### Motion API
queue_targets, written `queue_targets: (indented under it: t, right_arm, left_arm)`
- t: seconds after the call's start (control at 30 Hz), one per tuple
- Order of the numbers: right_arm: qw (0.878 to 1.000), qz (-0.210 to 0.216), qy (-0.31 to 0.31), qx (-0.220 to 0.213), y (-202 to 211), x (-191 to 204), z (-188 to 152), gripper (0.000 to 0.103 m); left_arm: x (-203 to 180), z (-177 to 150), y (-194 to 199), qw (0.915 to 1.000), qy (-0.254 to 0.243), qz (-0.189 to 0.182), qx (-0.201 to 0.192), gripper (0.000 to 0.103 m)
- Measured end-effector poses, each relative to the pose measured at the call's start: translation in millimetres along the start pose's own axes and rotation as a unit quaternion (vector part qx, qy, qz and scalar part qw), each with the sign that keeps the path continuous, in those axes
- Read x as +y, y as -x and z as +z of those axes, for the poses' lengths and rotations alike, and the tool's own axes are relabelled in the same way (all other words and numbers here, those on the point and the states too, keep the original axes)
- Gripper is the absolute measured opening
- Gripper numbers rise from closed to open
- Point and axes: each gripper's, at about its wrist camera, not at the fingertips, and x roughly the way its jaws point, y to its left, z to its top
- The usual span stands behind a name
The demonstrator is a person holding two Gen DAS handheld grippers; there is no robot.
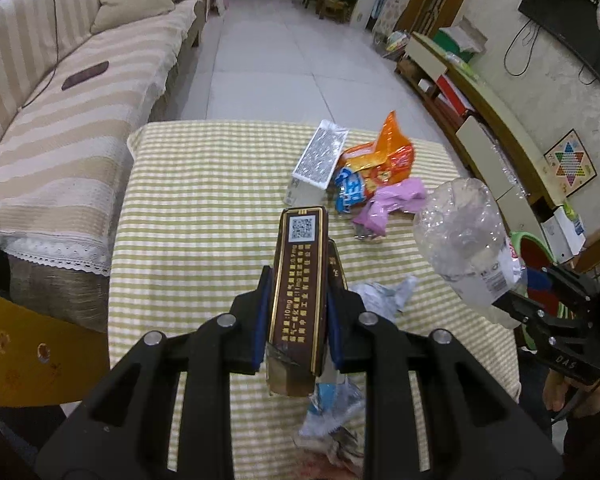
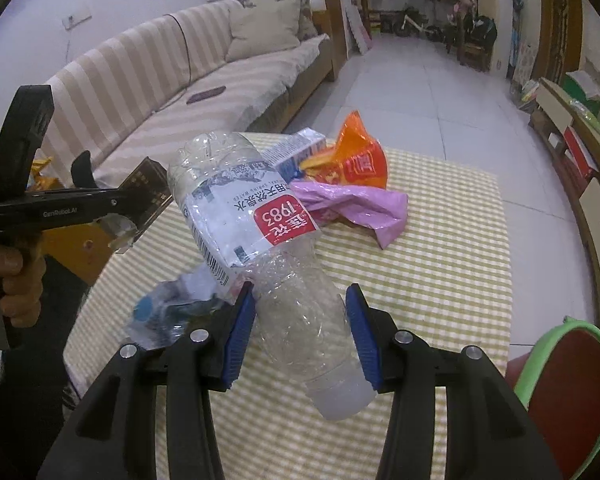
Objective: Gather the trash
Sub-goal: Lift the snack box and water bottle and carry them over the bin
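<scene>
The table point(image 1: 204, 184) under its green-and-cream striped cloth fills most of my view, and it is far from cleared, so I judge the job only partly done. At my right edge I see the green rim of what I take to be the bin point(image 2: 568, 364), red inside; I cannot tell what already lies in it.

The biggest piece I have is the crushed clear water bottle point(image 2: 284, 248). My right claw point(image 2: 300, 332) is about half closed, its blue pads pressing the bottle's lower body on both sides, and the bottle hangs clear of the cloth. My left claw point(image 1: 296, 320) is squeezed nearly as tight as it goes on the narrow sides of a brown cigarette carton point(image 1: 298, 280), which stands up between the pads, also off the table.

Left on the cloth, at the far side: an orange snack bag point(image 1: 388, 152), touching a silver-patterned box point(image 1: 320, 156), a pink plastic bag point(image 1: 396, 200) and a small blue wrapper point(image 1: 350, 188), all in one heap. Nearer to me lies crumpled white paper point(image 1: 380, 292), and just under my left claw a clear wrapper with blue print point(image 1: 328, 412).

So two pieces are in hand and not yet dropped; about six more wait.
</scene>
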Motion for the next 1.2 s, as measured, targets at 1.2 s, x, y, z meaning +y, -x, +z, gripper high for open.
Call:
queue_targets:
  t: [1.2]
  right_arm:
    - [0.978, -0.099, -0.159, -0.096, 131.3, -103.9, -56.0, 0.045]
  left_arm:
    - [-158.3, 4.0, 20.8, 0.9927, -0.107, -0.055, -0.014, 0.023]
